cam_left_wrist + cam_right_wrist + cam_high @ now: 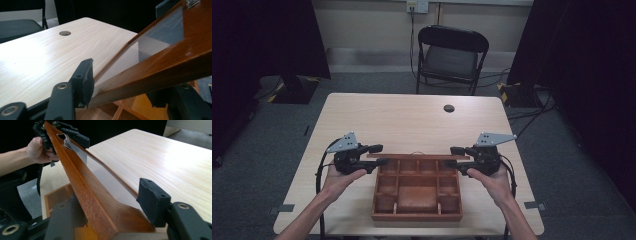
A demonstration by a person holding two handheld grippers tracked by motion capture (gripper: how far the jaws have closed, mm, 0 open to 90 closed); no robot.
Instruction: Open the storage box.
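The left claw (379, 155) is shut on the left end of the lid (417, 156). The lid has a wood frame and a clear pane. It is tipped up over the back of the box (417, 216). The box is brown wood with little rooms inside, and it sits on the counter (412, 120), near the front edge. The right claw (453, 156) is shut on the right end of the lid. A hand (492, 181) holds each claw. A chair (451, 52) stands behind the counter.
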